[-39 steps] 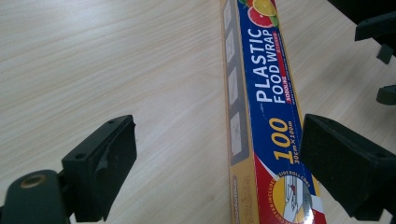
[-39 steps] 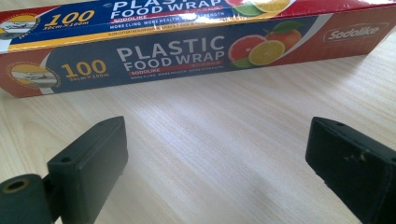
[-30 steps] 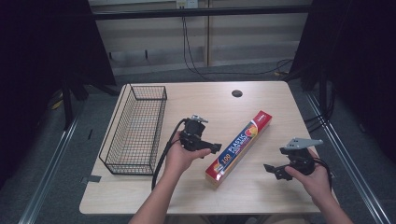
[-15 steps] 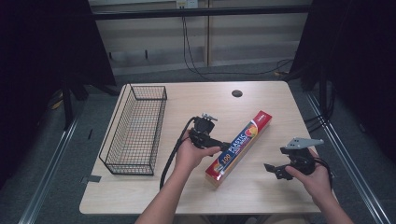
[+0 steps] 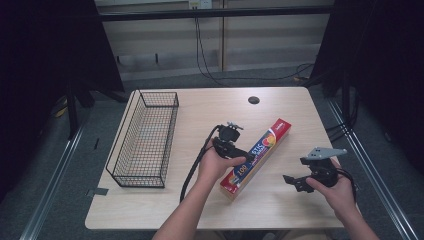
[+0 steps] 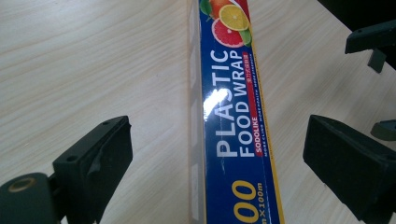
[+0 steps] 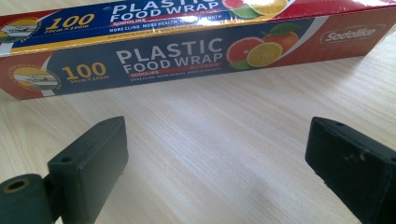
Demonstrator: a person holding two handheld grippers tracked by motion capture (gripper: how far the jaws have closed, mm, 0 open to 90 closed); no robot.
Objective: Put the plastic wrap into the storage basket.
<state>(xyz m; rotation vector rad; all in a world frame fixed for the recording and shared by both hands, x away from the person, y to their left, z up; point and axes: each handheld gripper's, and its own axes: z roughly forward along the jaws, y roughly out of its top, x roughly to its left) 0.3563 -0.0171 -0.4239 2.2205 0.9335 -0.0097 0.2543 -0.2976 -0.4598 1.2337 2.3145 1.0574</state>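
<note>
The bench [image 5: 280,205] carries a wire basket [image 5: 145,135] along its left side, likely where things are to go. The plastic food wrap box [image 5: 256,156] lies flat and slantwise mid-bench, well apart from the basket. The left claw [image 5: 243,155] straddles the box with jaws spread apart, pads clear of both sides, seemingly lined up to grasp. The right claw [image 5: 290,181] waits beside the box, jaws apart and empty.

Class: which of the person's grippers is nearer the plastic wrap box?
Left. The left gripper straddles the plastic wrap box, jaws open; the right gripper waits apart beside it.
</note>
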